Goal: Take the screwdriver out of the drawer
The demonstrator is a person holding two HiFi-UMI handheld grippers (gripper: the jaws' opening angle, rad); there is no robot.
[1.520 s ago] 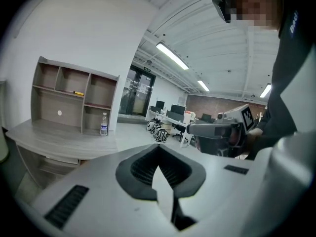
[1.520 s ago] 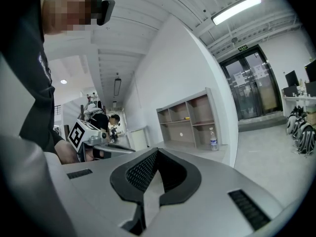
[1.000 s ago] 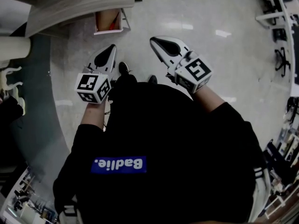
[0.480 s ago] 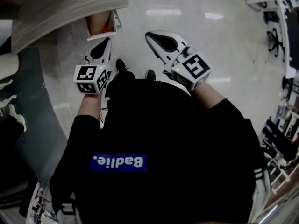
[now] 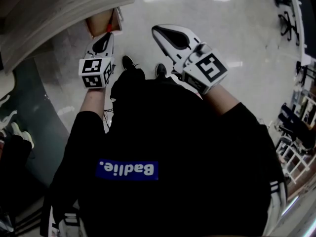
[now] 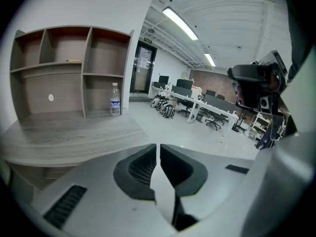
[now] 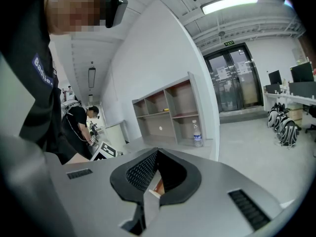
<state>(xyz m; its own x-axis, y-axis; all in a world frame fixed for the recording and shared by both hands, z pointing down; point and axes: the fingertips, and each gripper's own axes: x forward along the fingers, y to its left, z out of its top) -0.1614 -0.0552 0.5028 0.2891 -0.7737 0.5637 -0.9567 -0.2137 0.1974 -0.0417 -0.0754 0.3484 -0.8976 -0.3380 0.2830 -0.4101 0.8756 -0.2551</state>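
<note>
Person has stepped in closer to the desk (image 5: 64,4) over the last sec. The left gripper (image 5: 106,36) has dropped & gone fwd, so its tip now sits at the rim of the open drawer (image 5: 96,22), where a sec ago it was well short of it. Its jaws have just been opening. They're apart by a thin slit now, w/ nothing btw them. The right gripper (image 5: 159,31) has come along too, but hangs over bare floor, well apart from the drawer. Its jaws are together at the tips & hold nothing.

To me that means the reach is nearly done & the left one is prob the picker. The slit looks too narrow for a handle, so it'd need to widen more before closing.

Drawer: pulled out from under the desk top, brownish inside. A red bit (image 5: 107,28) shows just beside the left tip, likely the screwdriver's handle, though it's too small to be sure. Rest of the drawer is hidden by the gripper.

Shelf unit (image 6: 64,73) on the desk: open cubbies, w/ a water bottle (image 6: 115,98) upright at the lower right one.
</note>
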